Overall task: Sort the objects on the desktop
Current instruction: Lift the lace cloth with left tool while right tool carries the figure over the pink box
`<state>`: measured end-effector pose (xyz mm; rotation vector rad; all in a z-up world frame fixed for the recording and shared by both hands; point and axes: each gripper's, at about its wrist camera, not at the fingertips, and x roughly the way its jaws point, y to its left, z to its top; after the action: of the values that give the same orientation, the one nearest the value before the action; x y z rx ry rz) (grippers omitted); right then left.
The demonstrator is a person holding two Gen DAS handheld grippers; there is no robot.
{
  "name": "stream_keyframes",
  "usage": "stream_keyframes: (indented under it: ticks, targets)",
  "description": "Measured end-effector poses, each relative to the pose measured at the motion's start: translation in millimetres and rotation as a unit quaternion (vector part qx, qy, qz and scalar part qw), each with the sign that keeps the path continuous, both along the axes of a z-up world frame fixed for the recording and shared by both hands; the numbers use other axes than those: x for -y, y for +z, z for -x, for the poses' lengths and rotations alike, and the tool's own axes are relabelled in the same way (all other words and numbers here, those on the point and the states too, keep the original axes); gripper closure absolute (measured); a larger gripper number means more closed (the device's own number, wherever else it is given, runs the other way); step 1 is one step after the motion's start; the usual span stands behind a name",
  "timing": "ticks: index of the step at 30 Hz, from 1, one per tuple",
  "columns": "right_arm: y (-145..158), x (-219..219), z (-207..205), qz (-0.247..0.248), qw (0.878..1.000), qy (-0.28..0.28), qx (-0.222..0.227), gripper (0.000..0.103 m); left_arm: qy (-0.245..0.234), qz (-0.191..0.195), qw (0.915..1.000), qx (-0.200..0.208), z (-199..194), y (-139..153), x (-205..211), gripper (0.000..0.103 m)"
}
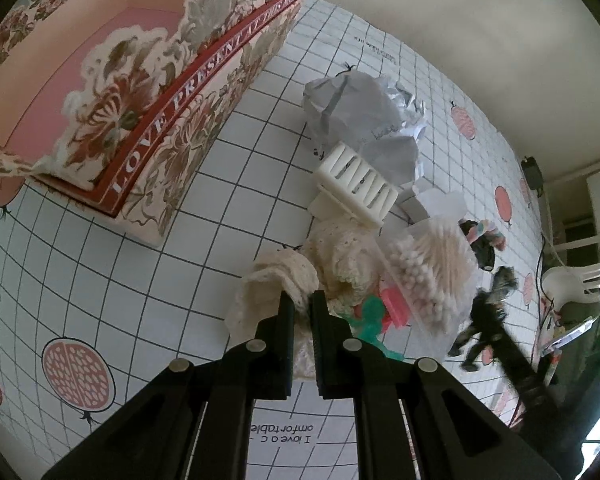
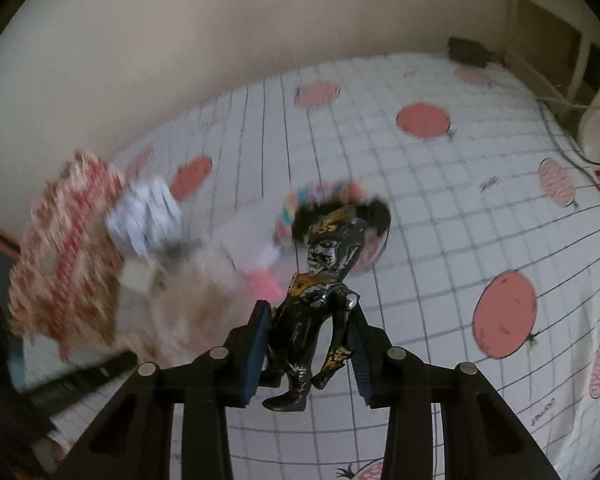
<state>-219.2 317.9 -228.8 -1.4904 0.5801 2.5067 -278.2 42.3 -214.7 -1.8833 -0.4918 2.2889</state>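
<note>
My right gripper (image 2: pixel 306 350) has the toy figure (image 2: pixel 318 300) clamped across its torso between the jaws, lifted clear of the table (image 2: pixel 440 216). It looks like hard, glossy plastic: light, stiff and probably slippery, so I judge the waist the safest hold, not the thin legs. My left gripper (image 1: pixel 302 312) is closed on the cream lace cloth (image 1: pixel 276 280), soft and limp, in the pile beside the floral box (image 1: pixel 100 92). I count one figure, one box, one bag of cotton swabs (image 1: pixel 432 276), one white clip (image 1: pixel 356 184), one crumpled paper (image 1: pixel 360 116).
</note>
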Motion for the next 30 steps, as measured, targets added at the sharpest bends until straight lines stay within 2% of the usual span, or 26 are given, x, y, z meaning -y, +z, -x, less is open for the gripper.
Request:
stream_keyframes:
  ticks: [8,13,23,27,30]
  targets:
    - [77.9,21.8,33.6,0.026,0.994,-0.033,-0.103,0.063,0.003,-0.016,0.9994,-0.032,-1.4,15.4,7.2,0.097]
    - [104.4,42.2,40.0,0.042,0.989,-0.036,-0.136,0.063,0.006,-0.026,0.9977,-0.062,-4.8,29.0,14.1,0.098]
    - [109.7,70.6,38.0,0.075,0.984,-0.064,-0.147,0.063,0.007,-0.04,0.9933,-0.108,-1.0,47.8,24.8,0.098]
    - [112.7,78.5,33.5,0.064,0.984,-0.057,-0.159,0.063,-0.005,-0.042,0.9899,-0.135,-3.5,58.5,26.4,0.098]
    - [108.0,75.9,32.6,0.074,0.983,-0.056,-0.157,0.063,-0.006,-0.031,0.9911,-0.13,-4.0,56.0,30.7,0.098]
